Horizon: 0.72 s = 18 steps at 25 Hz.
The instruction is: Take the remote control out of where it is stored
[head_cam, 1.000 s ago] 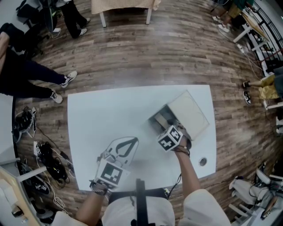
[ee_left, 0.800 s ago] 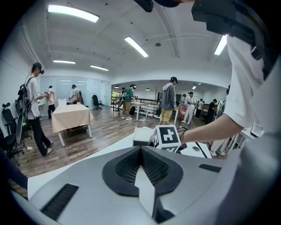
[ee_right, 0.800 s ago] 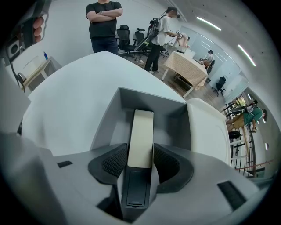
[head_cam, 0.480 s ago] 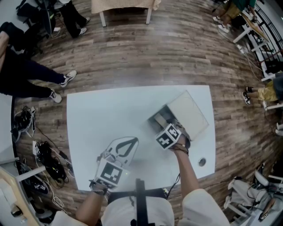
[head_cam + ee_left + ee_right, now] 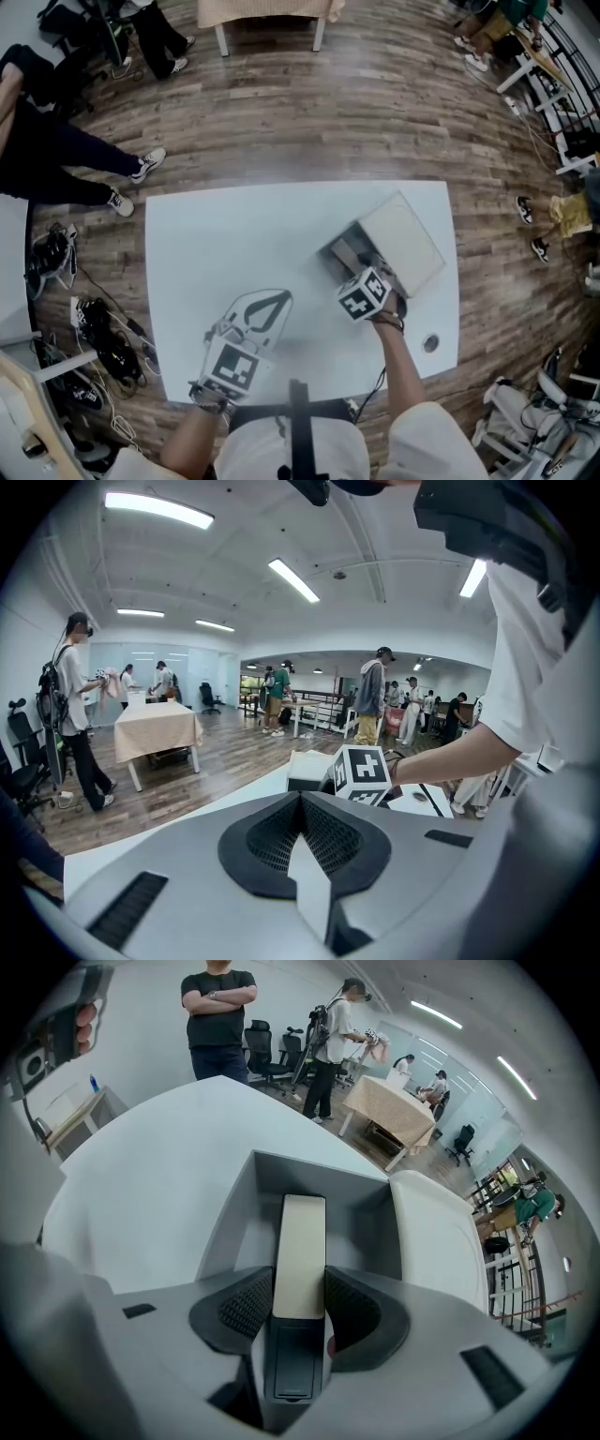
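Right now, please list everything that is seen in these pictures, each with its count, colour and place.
table: one, white, middle of the wooden floor.
storage box: one, grey open compartment with a white part beside it, right side of the table.
remote control: one, cream with a dark lower end, in the open compartment.
round fitting: one, grey, table's near right corner.
covered table: one, beige cloth, far side of the room.
bystanders: several, mostly dark clothes, around the room.
cables: a heap, black, floor left of the table.
left gripper: one, light grey, over the table's near left; jaws together, empty.
right gripper: one, grey, over the box; jaws just closed further, pressing the remote control's sides.
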### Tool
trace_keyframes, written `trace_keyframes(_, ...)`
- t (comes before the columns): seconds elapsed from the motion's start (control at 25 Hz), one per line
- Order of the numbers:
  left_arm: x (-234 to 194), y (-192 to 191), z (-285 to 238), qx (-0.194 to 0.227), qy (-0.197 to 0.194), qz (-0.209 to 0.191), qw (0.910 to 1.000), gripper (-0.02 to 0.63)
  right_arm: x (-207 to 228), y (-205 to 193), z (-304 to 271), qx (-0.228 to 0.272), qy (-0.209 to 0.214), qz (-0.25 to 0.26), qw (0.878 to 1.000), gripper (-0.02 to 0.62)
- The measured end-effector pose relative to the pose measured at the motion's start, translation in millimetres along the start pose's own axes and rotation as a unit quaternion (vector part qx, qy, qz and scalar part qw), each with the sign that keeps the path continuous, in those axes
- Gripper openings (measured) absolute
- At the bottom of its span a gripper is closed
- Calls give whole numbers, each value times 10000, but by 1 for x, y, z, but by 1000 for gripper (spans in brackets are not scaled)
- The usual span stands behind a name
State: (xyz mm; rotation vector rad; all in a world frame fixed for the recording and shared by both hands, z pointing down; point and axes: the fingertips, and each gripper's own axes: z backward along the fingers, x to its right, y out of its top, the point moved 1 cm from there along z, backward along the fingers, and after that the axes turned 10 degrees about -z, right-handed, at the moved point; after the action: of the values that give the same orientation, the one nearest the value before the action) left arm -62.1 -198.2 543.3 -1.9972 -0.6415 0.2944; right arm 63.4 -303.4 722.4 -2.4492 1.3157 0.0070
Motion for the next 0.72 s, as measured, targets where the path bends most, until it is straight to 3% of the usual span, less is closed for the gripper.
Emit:
trace_keyframes(0.24, 2, 1, 8, 48, -7, -13, 10000, 0, -1, -12, 3, 122, -78, -66, 9999, 179)
trace_keyframes(0.72, 12, 16, 28, 254, 29, -242, 9994, 0, 13, -2, 53, 915, -346, -488, 9940, 179)
